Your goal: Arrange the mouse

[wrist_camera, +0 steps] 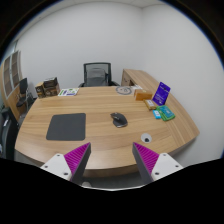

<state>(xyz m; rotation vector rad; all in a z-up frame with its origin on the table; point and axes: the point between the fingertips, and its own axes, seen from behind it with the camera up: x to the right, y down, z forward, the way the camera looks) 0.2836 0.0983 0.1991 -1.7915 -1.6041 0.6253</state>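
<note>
A dark mouse lies on the wooden table, near its middle, to the right of a dark grey mouse mat. My gripper hovers above the table's near edge, well short of the mouse. Its two fingers with magenta pads stand wide apart with nothing between them.
A black office chair stands behind the table. A purple box and a teal item lie at the right side. A small white object lies near the right finger. Books and a grey item sit at the far side.
</note>
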